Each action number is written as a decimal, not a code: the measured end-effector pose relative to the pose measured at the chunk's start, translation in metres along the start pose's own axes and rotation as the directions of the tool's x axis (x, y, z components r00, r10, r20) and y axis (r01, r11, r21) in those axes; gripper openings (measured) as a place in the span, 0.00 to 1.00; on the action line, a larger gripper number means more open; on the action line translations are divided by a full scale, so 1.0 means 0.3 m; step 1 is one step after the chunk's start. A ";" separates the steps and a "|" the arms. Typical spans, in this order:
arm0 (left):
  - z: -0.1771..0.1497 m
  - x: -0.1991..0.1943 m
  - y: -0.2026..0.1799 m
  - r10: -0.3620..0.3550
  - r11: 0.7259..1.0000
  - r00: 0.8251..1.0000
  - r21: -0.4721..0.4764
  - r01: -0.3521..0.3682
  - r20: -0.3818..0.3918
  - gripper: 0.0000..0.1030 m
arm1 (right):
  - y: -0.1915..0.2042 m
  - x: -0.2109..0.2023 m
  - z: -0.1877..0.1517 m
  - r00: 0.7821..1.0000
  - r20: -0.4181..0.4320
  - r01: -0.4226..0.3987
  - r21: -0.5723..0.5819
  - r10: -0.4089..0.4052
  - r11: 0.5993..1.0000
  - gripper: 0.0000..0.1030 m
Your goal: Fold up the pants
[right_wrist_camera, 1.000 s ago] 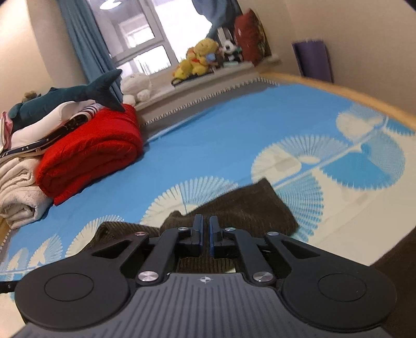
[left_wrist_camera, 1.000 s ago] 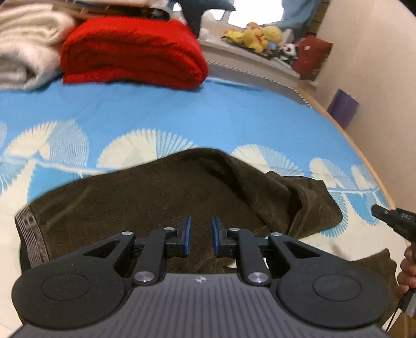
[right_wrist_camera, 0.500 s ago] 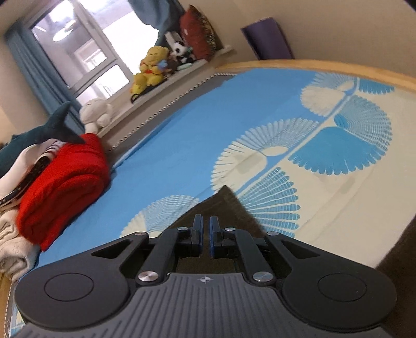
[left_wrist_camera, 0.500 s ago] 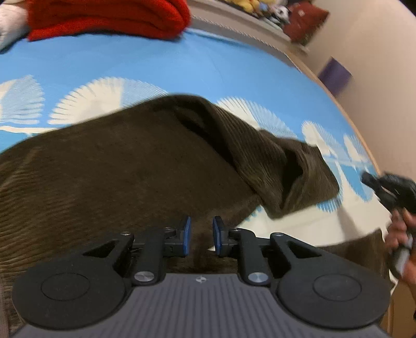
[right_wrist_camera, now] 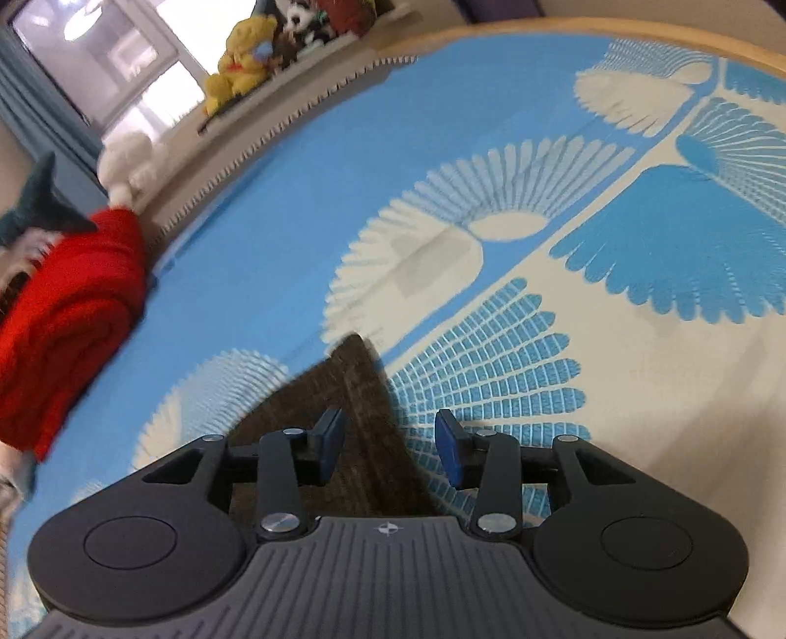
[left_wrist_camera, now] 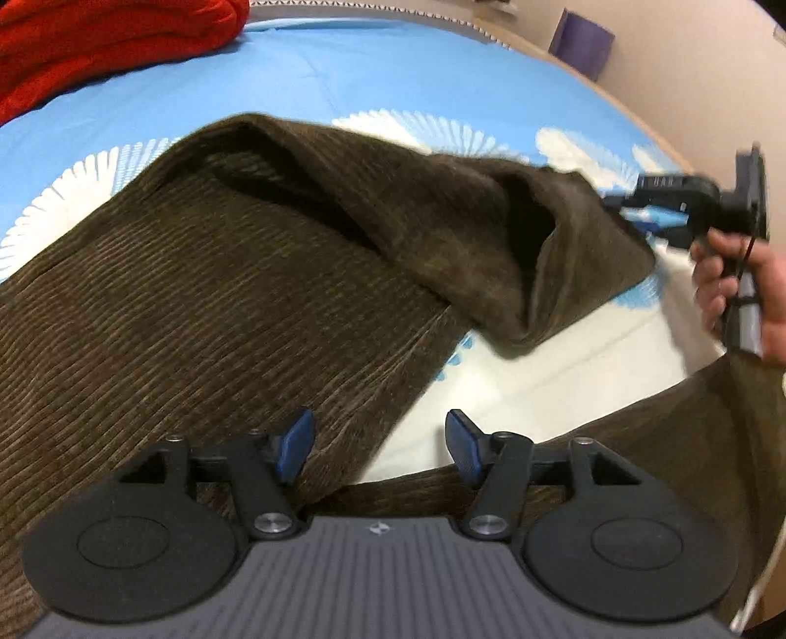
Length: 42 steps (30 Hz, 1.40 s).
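Brown corduroy pants (left_wrist_camera: 206,314) lie spread on the blue patterned bed sheet (left_wrist_camera: 383,64), one leg twisted up toward the right. My left gripper (left_wrist_camera: 378,442) hovers low over the inner edge of a leg. Its jaws are opening, with cloth under the left pad and bare sheet under the right. My right gripper (right_wrist_camera: 390,437) is over the pointed end of the leg (right_wrist_camera: 356,388). Its jaws are opening too, and the cloth lies between them without being pinched. In the left wrist view the right gripper (left_wrist_camera: 638,216) is blurred, held by a hand (left_wrist_camera: 732,285) at the leg's end.
A folded red blanket (right_wrist_camera: 64,319) lies at the far side of the bed, with a shark plush (right_wrist_camera: 34,211) by it. Stuffed toys (right_wrist_camera: 240,64) sit on the window ledge. The bed's wooden rim (right_wrist_camera: 638,34) curves along the right.
Both grippers came down closer to the pants, and both sets of jaws went from nearly shut to apart. The right gripper shifted to the tip of the leg.
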<state>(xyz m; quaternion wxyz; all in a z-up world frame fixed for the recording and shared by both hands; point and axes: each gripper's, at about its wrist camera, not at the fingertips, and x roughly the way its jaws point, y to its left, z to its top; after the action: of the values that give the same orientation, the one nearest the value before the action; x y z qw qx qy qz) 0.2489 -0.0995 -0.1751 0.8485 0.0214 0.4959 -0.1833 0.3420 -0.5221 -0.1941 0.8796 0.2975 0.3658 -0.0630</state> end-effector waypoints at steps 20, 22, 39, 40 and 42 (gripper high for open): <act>-0.017 -0.061 0.061 0.075 0.972 0.995 0.229 -0.057 -0.070 0.09 | -0.259 -0.276 0.062 0.900 0.146 0.292 0.496 -0.411 0.818 0.09; -0.025 -0.082 0.069 0.050 0.966 0.995 0.258 -0.026 -0.088 0.09 | -0.314 -0.227 0.038 0.926 0.061 0.298 0.489 -0.373 0.820 0.09; -0.068 -0.421 0.464 -0.179 0.977 0.982 0.125 0.171 0.059 0.59 | -0.157 -0.500 0.010 0.768 0.162 0.521 0.405 -0.620 0.752 0.30; -0.088 -0.427 0.528 -0.159 0.984 0.986 0.091 0.154 0.048 0.50 | -0.124 -0.544 0.013 0.785 0.198 0.482 0.399 -0.587 0.780 0.31; -0.142 -0.415 0.635 -0.103 0.994 0.995 0.043 0.102 -0.001 0.42 | -0.053 -0.620 0.014 0.824 0.279 0.394 0.345 -0.493 0.852 0.31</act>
<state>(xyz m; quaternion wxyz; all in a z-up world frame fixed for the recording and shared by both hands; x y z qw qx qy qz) 0.2218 0.1235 -0.1187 0.8377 0.0141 0.4917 -0.2373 0.2046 -0.5572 -0.0728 0.8421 0.3047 0.2471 -0.3702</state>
